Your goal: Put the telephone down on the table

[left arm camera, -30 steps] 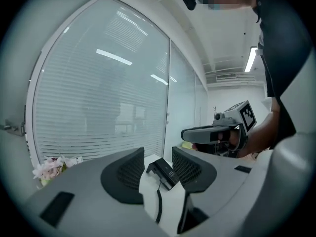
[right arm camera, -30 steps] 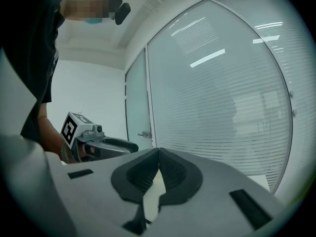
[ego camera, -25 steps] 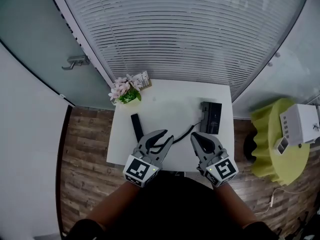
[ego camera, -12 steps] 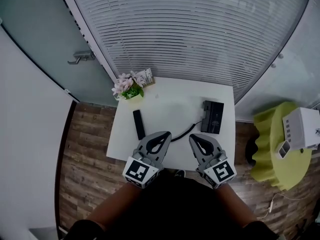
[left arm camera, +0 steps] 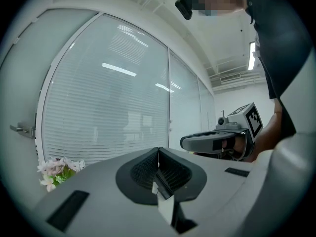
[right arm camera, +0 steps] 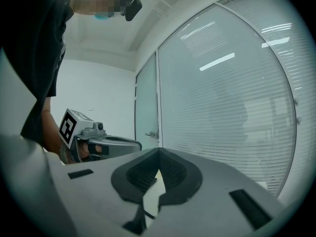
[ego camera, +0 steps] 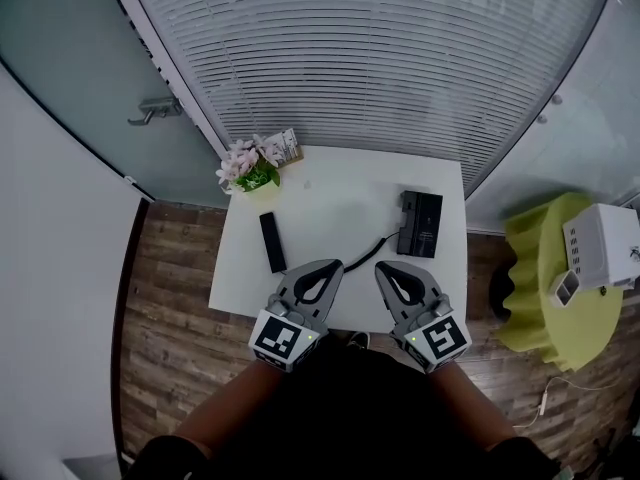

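Head view: left tongs (ego camera: 337, 266), open a second ago, now closed, empty.

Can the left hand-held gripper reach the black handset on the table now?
Probably yes. The handset lies alone on the table, just ahead of the left hand-held gripper, with nothing between them. Its jaws are shut, so they must open first.

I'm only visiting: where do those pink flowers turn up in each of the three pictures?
Head view: the pink flowers stand at the far left corner of the white table.
Left gripper view: the flowers sit low at the left edge, under the window.
Right gripper view: not in it.
Shared landmark: the slatted window blind, which fills the background in all three views.
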Demonstrator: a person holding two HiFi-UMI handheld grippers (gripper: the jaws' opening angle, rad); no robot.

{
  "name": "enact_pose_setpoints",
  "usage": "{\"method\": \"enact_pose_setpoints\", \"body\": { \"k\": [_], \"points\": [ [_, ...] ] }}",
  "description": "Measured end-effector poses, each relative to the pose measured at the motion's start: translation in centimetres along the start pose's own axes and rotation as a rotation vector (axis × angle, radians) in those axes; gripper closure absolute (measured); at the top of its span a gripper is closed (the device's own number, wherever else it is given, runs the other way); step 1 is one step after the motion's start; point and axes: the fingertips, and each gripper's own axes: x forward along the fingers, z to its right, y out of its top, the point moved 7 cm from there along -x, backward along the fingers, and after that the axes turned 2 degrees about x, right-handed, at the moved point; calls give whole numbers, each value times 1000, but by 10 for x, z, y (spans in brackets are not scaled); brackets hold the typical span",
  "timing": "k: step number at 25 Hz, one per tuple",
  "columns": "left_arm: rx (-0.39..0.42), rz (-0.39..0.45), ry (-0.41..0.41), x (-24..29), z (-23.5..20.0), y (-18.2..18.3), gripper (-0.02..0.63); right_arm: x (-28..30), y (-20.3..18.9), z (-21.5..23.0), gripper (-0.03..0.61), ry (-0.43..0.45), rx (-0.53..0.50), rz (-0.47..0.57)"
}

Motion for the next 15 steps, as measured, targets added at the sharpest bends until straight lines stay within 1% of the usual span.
{"method": "enact_pose_setpoints", "body": {
  "k": [3,8,15],
  "points": [
    [-7,0,-5,2,2,0,603,-3,-1,1,557,-8,8,4],
    [4,3,-20,6,3,2,603,-6,-2,2,557,-23,13,8],
    [-3,3,-27,10,6,1,603,-6,-2,5,557,-26,15,8]
  ]
}}
